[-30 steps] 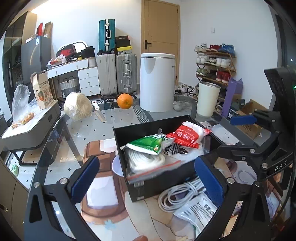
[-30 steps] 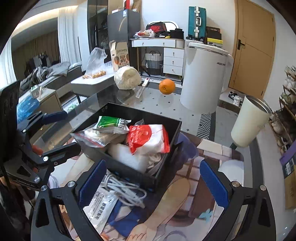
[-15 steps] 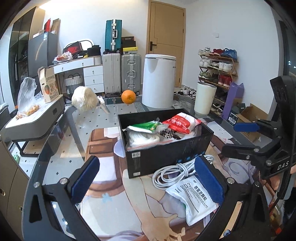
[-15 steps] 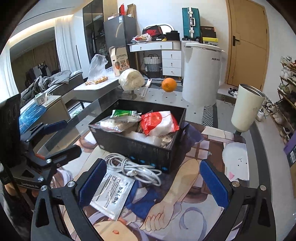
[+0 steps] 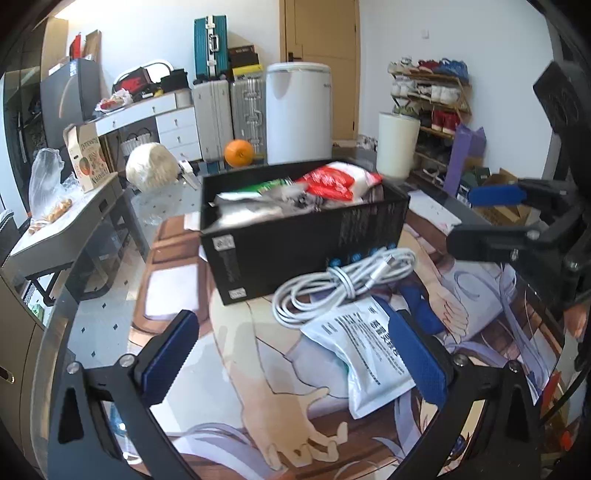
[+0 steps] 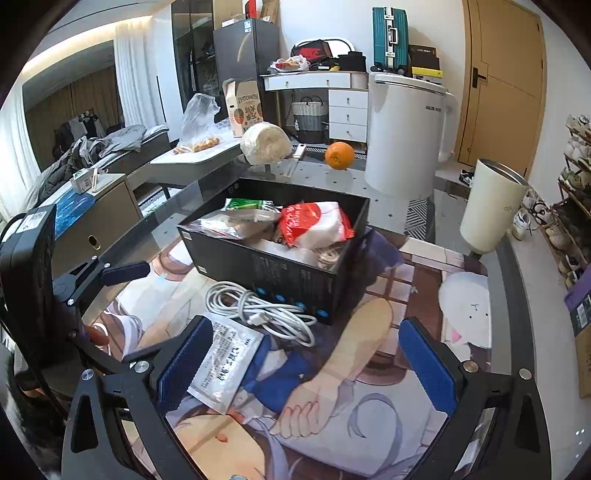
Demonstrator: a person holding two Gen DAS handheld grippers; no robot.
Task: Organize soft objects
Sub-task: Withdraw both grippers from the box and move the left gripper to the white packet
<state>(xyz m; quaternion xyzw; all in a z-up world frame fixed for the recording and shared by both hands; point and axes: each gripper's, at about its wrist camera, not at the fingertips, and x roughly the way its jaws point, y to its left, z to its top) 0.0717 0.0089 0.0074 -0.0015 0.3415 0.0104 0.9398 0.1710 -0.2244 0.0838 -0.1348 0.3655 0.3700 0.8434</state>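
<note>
White and limp, the coiled cable [image 5: 343, 284] and flat foil pouch [image 5: 364, 349] lie on the bench before the black box [image 5: 295, 236], both grippers' jaws wide and empty; pinch the cable's bundled middle.

An orange [image 6: 339, 155] is sitting on the glass desk [image 6: 388, 206] toward twelve o'clock, with a pale cabbage [image 6: 265, 143] lying at its nine o'clock. A white bin [image 6: 402, 134] is standing at the orange's three o'clock, and a teal suitcase [image 6: 389, 35] is standing upright behind it.
</note>
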